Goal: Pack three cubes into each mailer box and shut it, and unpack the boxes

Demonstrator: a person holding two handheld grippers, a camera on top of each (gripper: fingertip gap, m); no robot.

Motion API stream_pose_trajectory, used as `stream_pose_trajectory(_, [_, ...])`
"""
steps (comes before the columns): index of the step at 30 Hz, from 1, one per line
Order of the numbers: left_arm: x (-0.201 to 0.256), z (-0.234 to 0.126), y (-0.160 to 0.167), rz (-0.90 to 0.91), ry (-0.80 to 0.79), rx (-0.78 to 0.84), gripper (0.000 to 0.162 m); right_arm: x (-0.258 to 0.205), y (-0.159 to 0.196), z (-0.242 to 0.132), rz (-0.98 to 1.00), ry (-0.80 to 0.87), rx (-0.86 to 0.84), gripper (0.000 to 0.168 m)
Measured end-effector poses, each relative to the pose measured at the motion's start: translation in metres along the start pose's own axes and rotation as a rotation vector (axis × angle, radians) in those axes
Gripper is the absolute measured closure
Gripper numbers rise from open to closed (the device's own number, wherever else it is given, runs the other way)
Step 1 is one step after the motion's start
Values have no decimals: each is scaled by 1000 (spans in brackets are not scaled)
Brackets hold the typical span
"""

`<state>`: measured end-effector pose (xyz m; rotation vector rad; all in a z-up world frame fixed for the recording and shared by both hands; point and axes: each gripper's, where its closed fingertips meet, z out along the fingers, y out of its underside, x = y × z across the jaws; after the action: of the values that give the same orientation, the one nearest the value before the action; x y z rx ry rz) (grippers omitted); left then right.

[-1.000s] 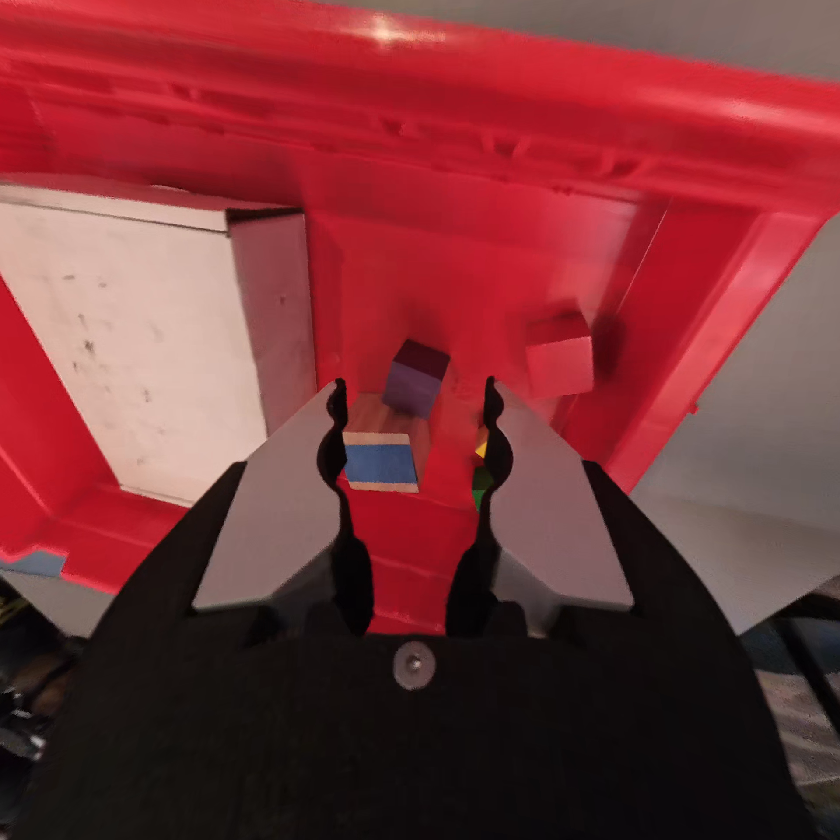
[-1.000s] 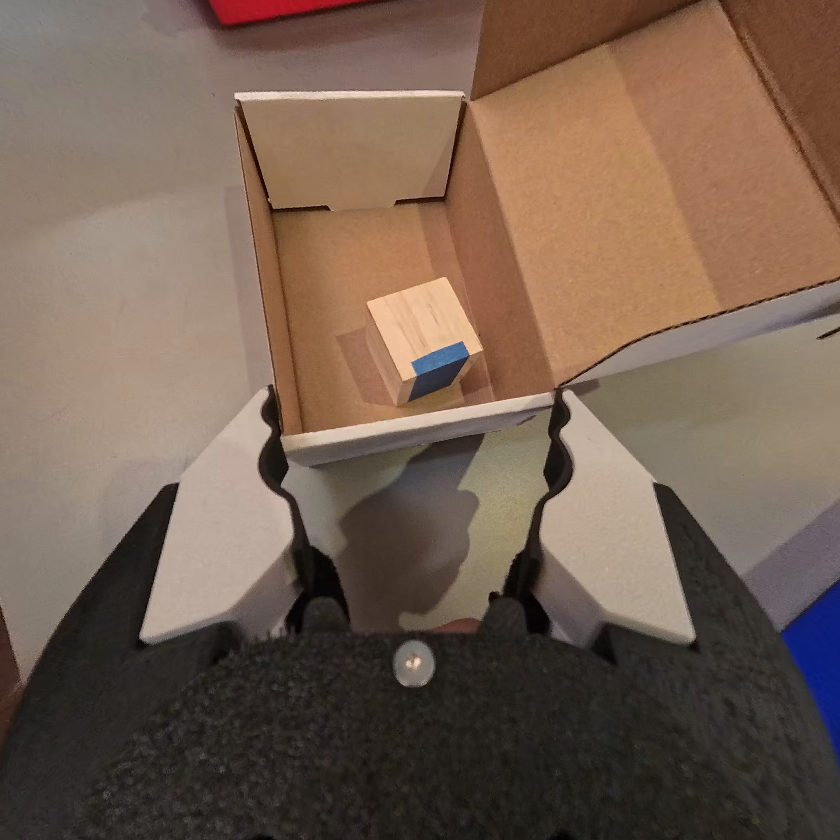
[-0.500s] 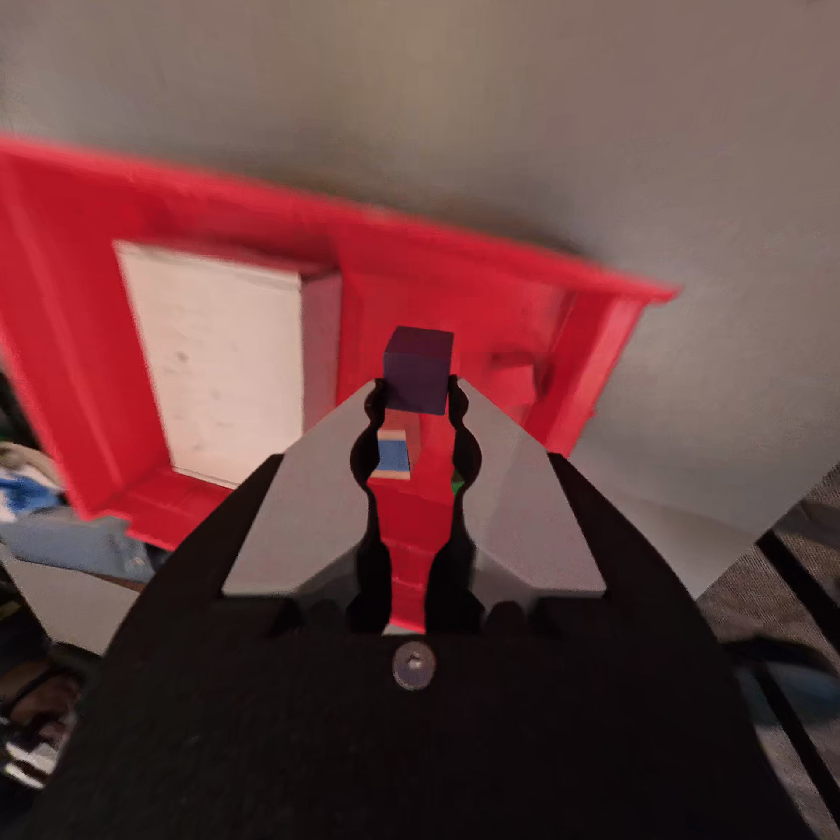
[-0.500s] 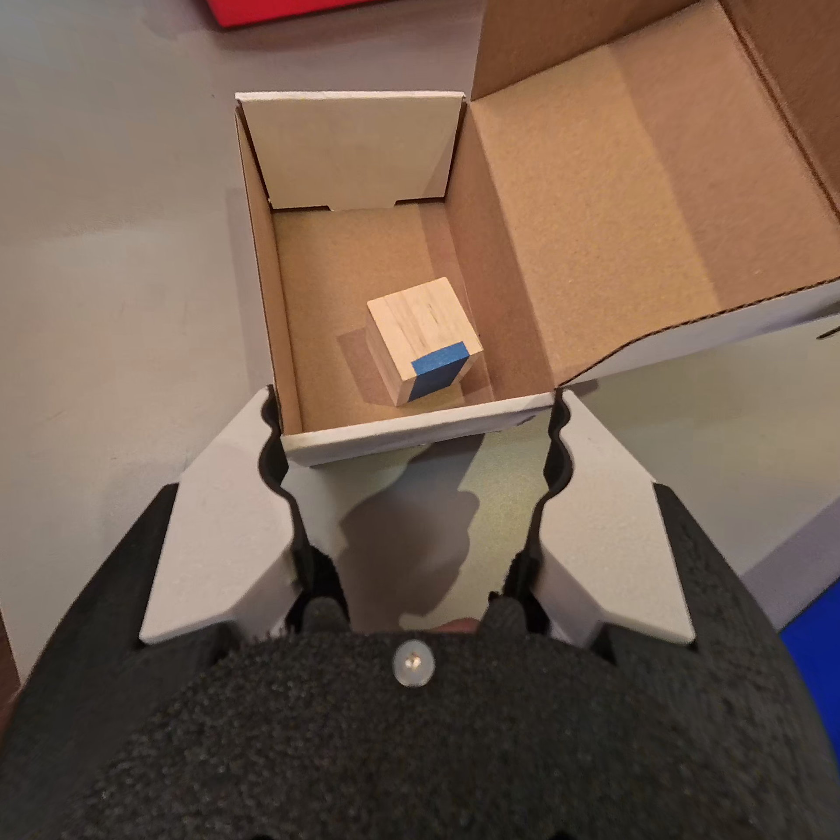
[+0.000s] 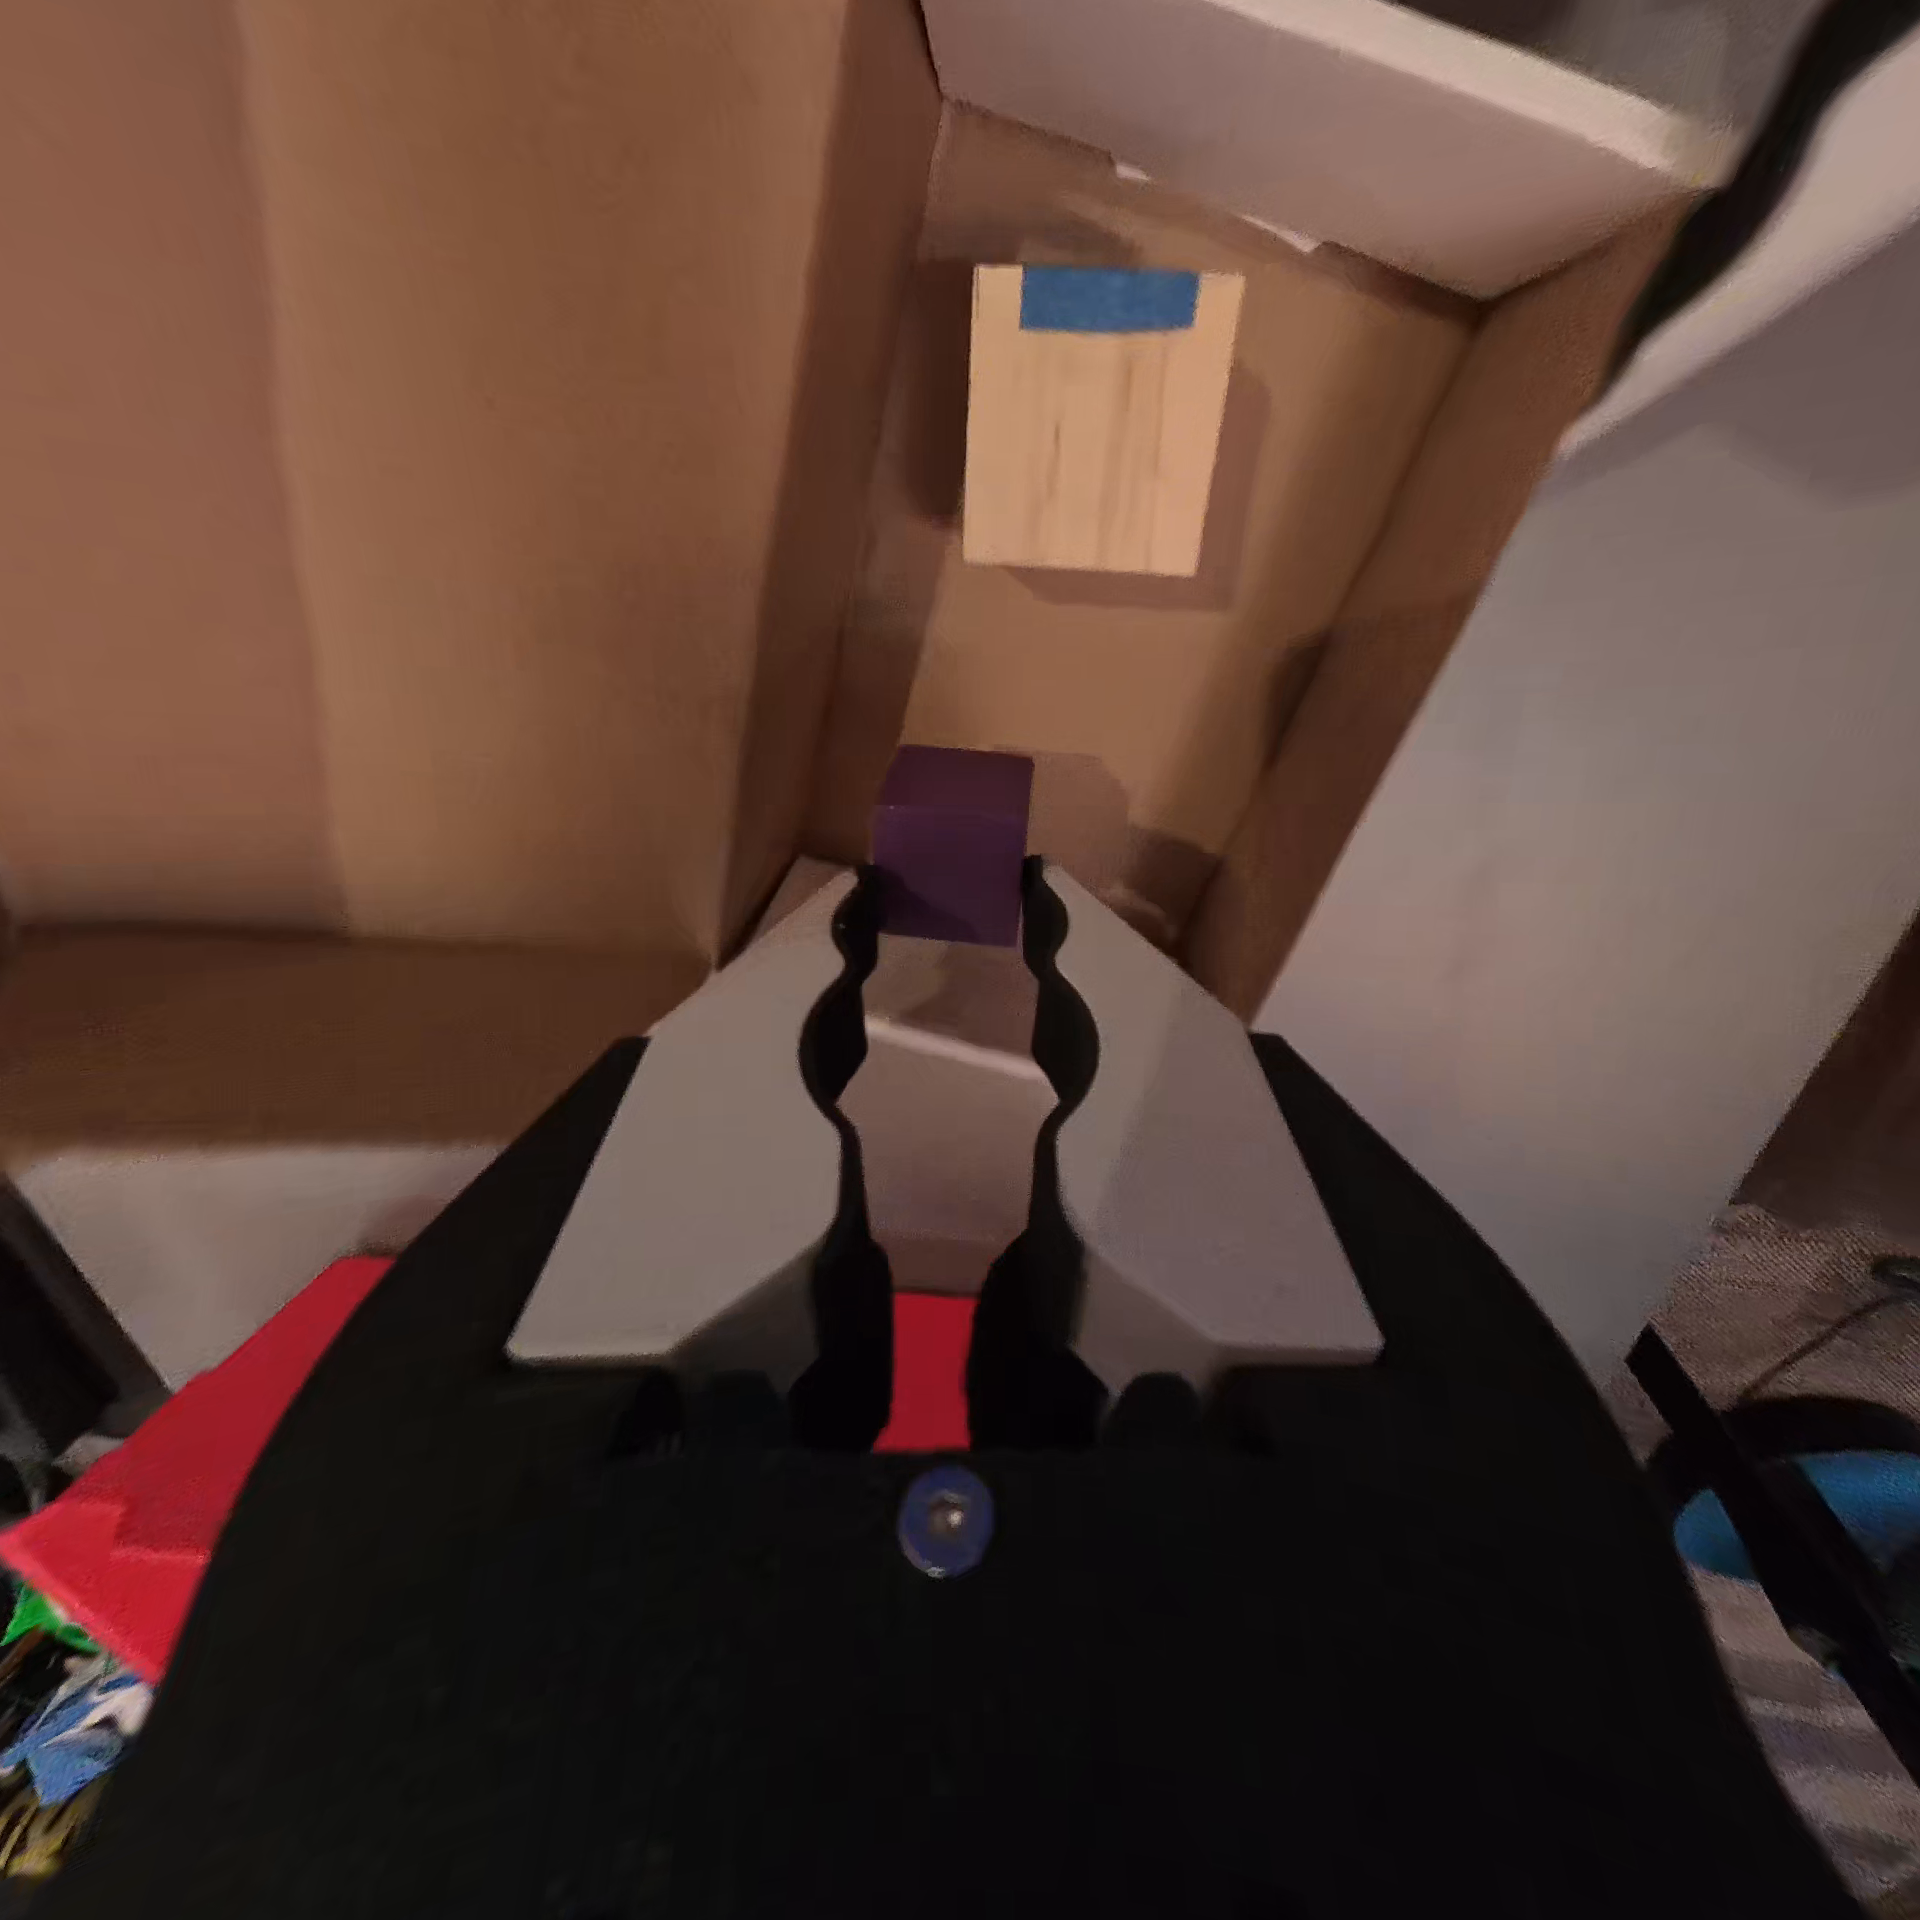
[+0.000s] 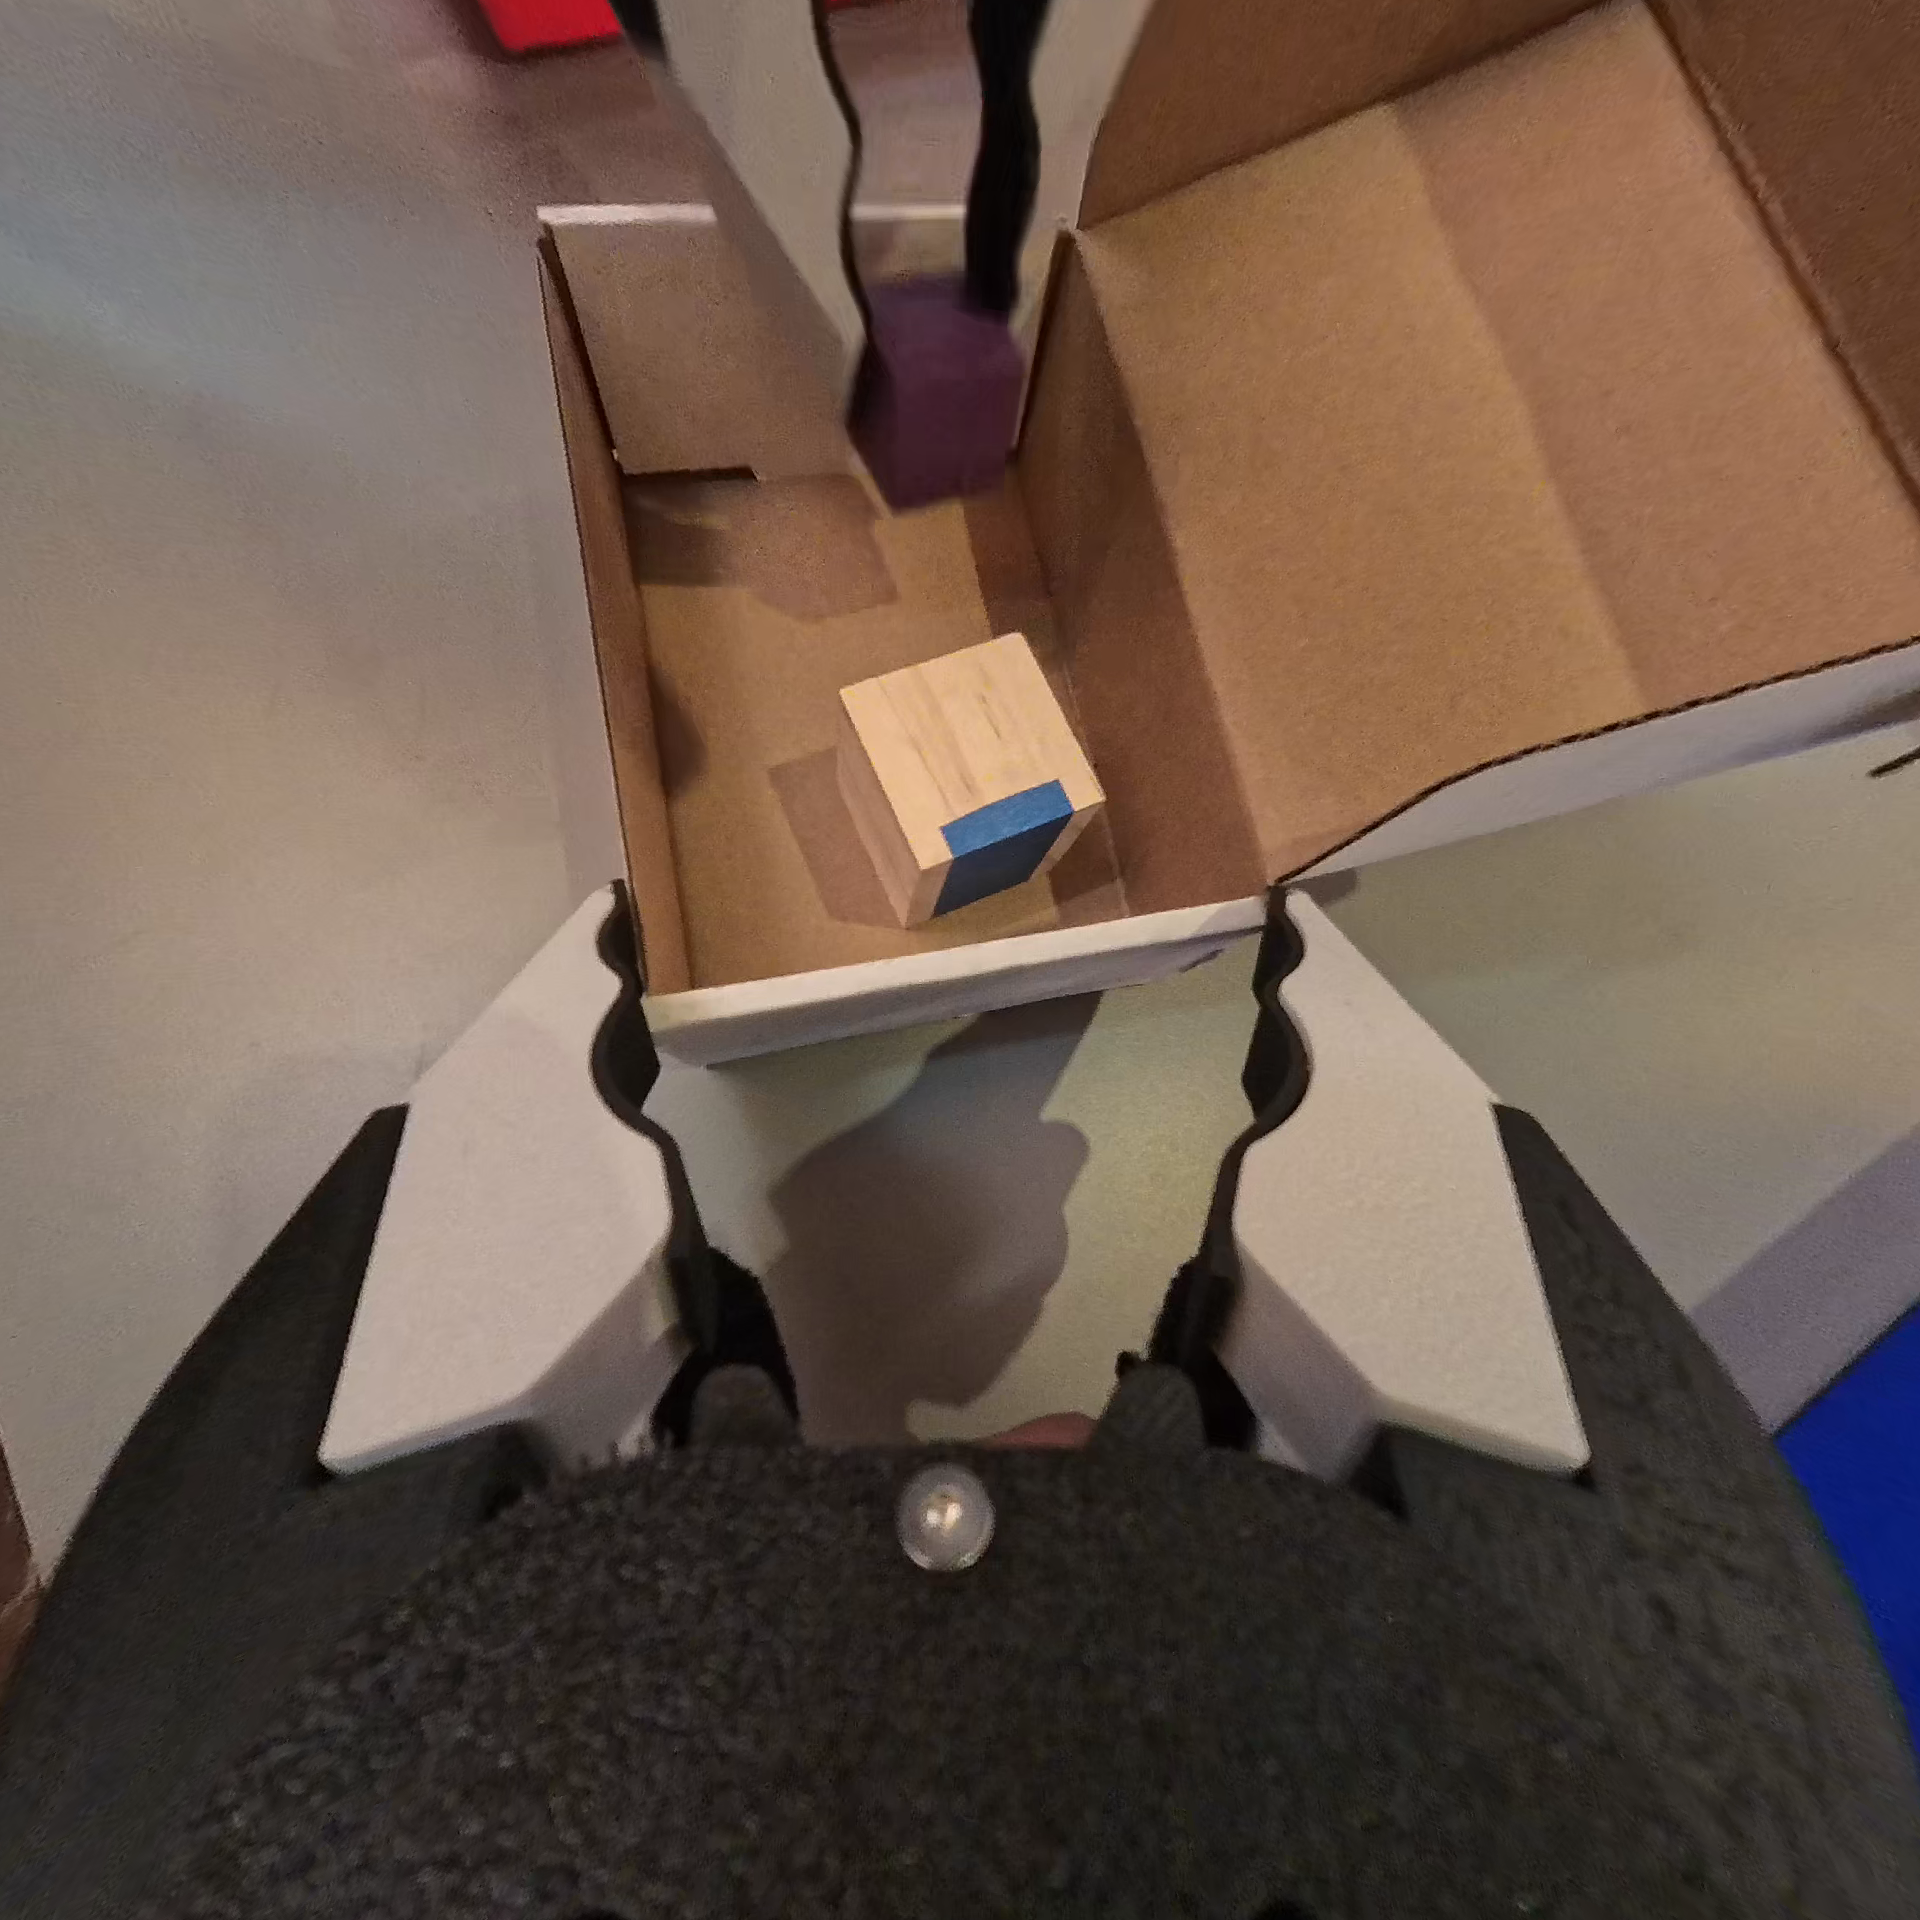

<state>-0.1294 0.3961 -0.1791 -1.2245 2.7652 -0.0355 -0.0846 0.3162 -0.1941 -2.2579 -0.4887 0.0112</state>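
While the left gripper (image 5: pixel 943 883) pinches the purple cube (image 5: pixel 951 847) at its fingertips, the cube hangs inside the open mailer box (image 6: pixel 935 1003), at the end opposite the wooden cube with blue tape (image 6: pixel 966 774). Right gripper (image 6: pixel 940 971): fingers spread wide, empty, straddling the box's near wall on the table (image 6: pixel 260 520). No legible writing.

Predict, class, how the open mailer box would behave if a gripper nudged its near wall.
The mailer box probably slides easily: it holds one wooden cube and sits on a smooth table. Its thin cardboard walls likely flex. The open lid may wobble.
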Motion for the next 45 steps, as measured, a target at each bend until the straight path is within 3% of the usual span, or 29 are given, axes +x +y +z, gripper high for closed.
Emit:
stream_pose_trajectory(7, [-8,37,1,24,-43,-161,137,0,0,0,6,-3,5,52])
stream_pose_trajectory(14, [-8,39,-1,21,-58,-129,133,0,0,0,7,-4,8,52])
stream_pose_trajectory(16, [-8,27,-2,-5,-59,-86,119,0,0,0,9,-4,7,52])
stream_pose_trajectory(20, [0,-45,-1,-50,-19,152,116,0,0,0,11,-5,8,52])
stream_pose_trajectory(23, [-4,-100,44,-124,-28,229,119,0,0,0,11,-4,5,52])
stream_pose_trajectory(25, [-15,-113,93,-196,-77,178,119,0,0,0,12,-4,6,52])
stream_pose_trajectory(29, [-19,-91,194,-353,-65,-22,121,0,1,0,7,0,-1,52])
stream_pose_trajectory(34, [-6,-37,280,-399,-6,-243,123,0,1,0,9,0,-5,52])
stream_pose_trajectory(39, [-4,-10,286,-601,98,-188,119,0,1,0,9,2,-8,52])
stream_pose_trajectory(45, [5,9,292,-711,164,-242,111,0,1,0,9,1,-7,52])
